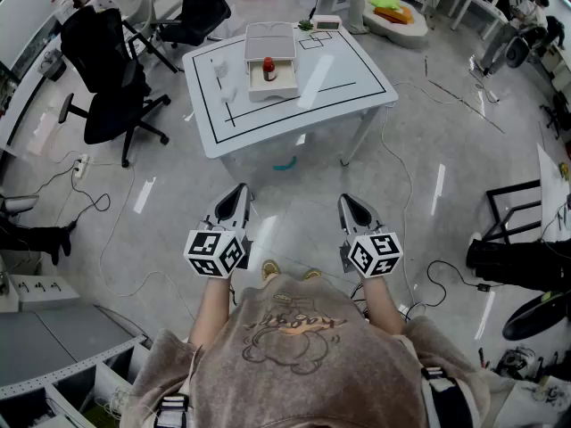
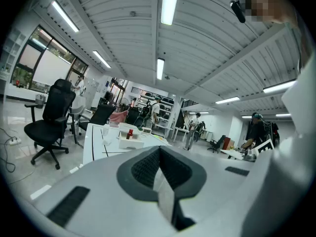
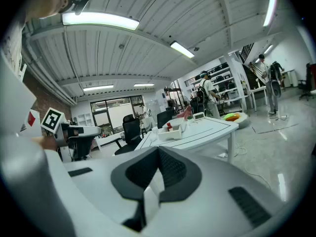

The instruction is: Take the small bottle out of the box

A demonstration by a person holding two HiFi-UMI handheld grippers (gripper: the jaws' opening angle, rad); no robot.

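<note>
A small bottle [image 1: 268,68] with a red cap stands inside an open white box [image 1: 272,86] on the white table [image 1: 348,78]. The bottle [image 2: 130,133] and box [image 2: 129,140] show far off in the left gripper view, and again as a small bottle [image 3: 169,127] in the box [image 3: 170,133] in the right gripper view. Both grippers hang well short of the table, above the floor. My left gripper [image 1: 241,191] is shut with nothing in it. My right gripper [image 1: 347,201] is shut and empty too.
Black office chairs [image 1: 107,78] stand left of the table, another chair [image 1: 201,7] behind it. Cables [image 1: 89,208] trail over the floor at left and right. A grey cabinet [image 1: 53,337] is at the lower left. People stand far back in the room.
</note>
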